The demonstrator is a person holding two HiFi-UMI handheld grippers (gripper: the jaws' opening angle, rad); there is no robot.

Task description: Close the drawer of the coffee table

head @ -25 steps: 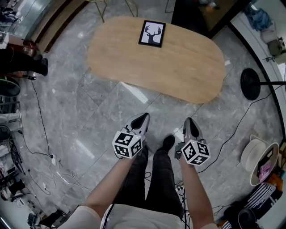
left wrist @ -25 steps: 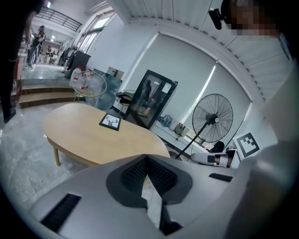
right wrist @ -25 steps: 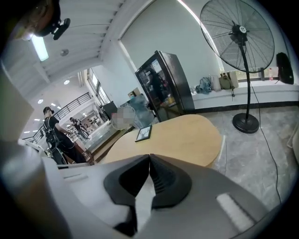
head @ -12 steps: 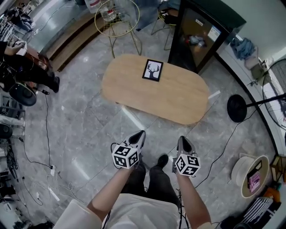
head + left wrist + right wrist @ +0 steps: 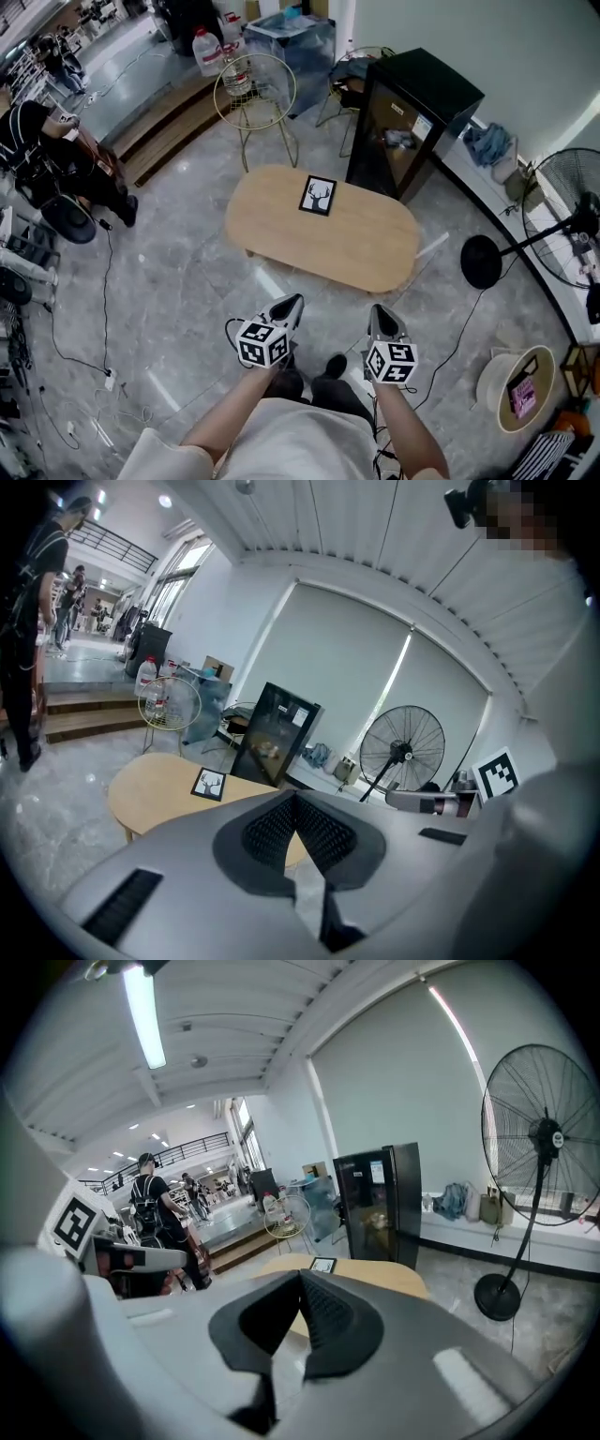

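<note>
Pale wood, the coffee table [image 5: 356, 248] stood far ahead, its drawer unseen, the left gripper [image 5: 292, 302] and right gripper [image 5: 377, 312] near, tips pressed together, empty; a blind shove might skid it over the polished floor [image 5: 187, 281].

Head view overhead; gripper views level; coffee table [image 5: 356, 244] shared.

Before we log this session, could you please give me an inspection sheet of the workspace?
Surface: oval wooden coffee table, top mostly bare.
Job's things: no drawer visible in any view.
Clutter: deer picture frame lying flat on the tabletop.
Grippers: left tool and right tool both shut, empty, short of the table.
Cables: black cable trailing over the floor, left.
Surroundings: black cabinet, standing fan, person at left.
</note>
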